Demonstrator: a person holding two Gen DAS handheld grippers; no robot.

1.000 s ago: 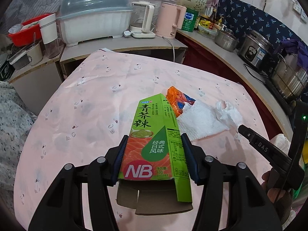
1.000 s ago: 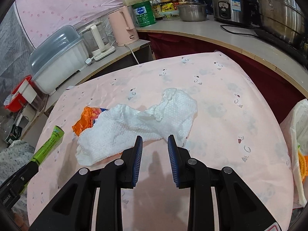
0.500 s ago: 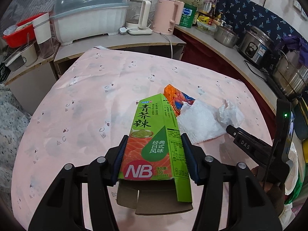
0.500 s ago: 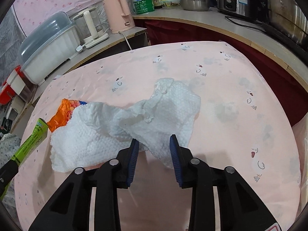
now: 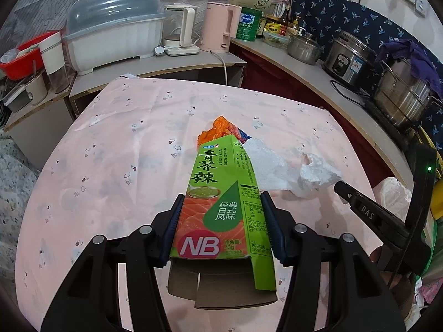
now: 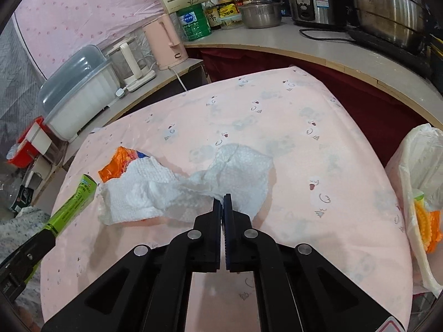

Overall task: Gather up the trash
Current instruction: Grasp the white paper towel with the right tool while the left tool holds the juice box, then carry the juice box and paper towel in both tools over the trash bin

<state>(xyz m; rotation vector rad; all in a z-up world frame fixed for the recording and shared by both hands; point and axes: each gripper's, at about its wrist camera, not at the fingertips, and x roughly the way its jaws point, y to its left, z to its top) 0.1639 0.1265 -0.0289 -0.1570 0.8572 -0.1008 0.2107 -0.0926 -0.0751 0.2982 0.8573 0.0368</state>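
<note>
My left gripper (image 5: 221, 207) is shut on a green wasabi carton (image 5: 221, 202) and holds it above the pink table (image 5: 124, 152). The carton also shows at the left of the right wrist view (image 6: 74, 202). My right gripper (image 6: 222, 199) is shut on the near edge of a crumpled white paper towel (image 6: 193, 185) lying mid-table; the towel also shows in the left wrist view (image 5: 282, 168). An orange snack wrapper (image 6: 117, 163) lies partly under the towel's left end and shows behind the carton (image 5: 218, 130).
A white bag (image 6: 420, 193) with trash in it hangs off the table's right edge. Counters behind hold a dish box (image 5: 113, 38), kettles (image 5: 221, 25) and steel pots (image 5: 351, 58). Pink cloth covers the table.
My right gripper moved forward onto the paper towel and closed on its edge, bunching it. The left gripper kept holding the carton and shifted slightly.
</note>
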